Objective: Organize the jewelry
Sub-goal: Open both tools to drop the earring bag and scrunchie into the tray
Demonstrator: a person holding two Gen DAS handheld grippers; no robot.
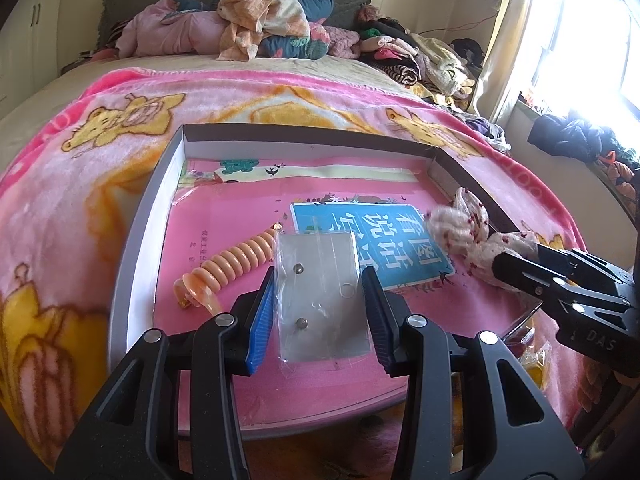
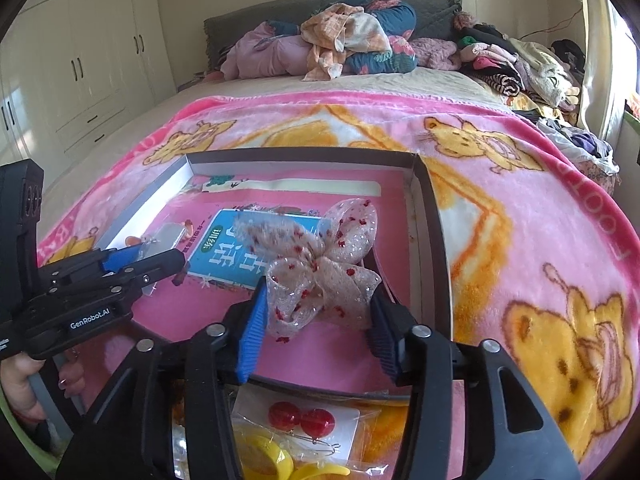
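Partly hidden: red earrings behind right gripper.

Bedroom — bed, wardrobe.

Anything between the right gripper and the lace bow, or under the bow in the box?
Nothing blocks it. The lace bow already sits between the right gripper's jaws, which stand apart from it. Under the bow in the box lies a blue book, so it rests partly on that.
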